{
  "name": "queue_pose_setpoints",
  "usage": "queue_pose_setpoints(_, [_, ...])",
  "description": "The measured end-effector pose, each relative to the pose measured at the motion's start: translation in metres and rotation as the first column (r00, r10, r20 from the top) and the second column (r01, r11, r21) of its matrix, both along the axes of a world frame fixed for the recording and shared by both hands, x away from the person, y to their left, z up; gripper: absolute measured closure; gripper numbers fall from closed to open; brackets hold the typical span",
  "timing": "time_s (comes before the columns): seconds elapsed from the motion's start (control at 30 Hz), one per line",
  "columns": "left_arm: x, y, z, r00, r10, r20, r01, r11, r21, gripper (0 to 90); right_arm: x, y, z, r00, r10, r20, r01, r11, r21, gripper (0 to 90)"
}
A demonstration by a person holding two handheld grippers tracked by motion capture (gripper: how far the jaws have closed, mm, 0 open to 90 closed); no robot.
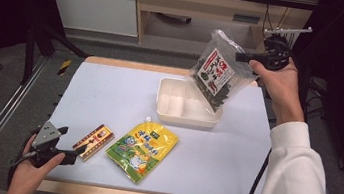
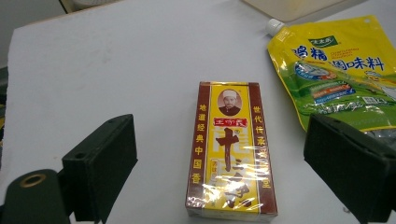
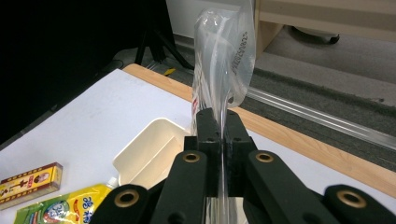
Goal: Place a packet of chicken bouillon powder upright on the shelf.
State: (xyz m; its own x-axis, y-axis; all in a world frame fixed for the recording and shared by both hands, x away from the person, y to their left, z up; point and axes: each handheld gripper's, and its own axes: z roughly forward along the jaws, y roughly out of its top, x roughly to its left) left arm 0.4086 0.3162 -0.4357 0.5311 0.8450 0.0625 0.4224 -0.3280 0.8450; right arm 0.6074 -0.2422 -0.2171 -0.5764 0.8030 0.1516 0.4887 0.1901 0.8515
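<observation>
The right gripper (image 1: 240, 57) is clamped on the top edge of the clear seaweed bag (image 1: 216, 72), which hangs tilted over the cream tray (image 1: 163, 107); the thin film could slip, or the bag could catch the rim. The left gripper (image 2: 219, 168) waits wide open around the spice box (image 2: 229, 149) on the tabletop (image 1: 110, 94)

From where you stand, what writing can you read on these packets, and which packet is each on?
"地道经典中国香": left edge of the small box.
"世代传承": its right edge; the rest is unclear.
"十": large, in the box's middle; the characters below are partly lost in glare.
"鸡精" and "调味料": yellow pouch.
Clear bag: the red label characters and a printed number near its top are too blurred to read.
</observation>
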Motion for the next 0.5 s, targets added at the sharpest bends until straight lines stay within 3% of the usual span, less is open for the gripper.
queue_pose_setpoints(0.37, [0.000, -0.001, -0.001, 1.0000, -0.009, -0.004, 0.009, 1.0000, 0.001, 9.3, 0.001, 0.003, -0.016, 0.9995, 0.014, -0.029, -0.015, 0.9998, -0.015, 88.7])
queue_pose_setpoints(0.5, [0.000, -0.001, -0.001, 1.0000, -0.009, -0.004, 0.009, 1.0000, 0.002, 9.3, 0.006, 0.004, -0.023, 0.9992, -0.006, -0.041, 0.005, 0.9998, -0.019, 88.7])
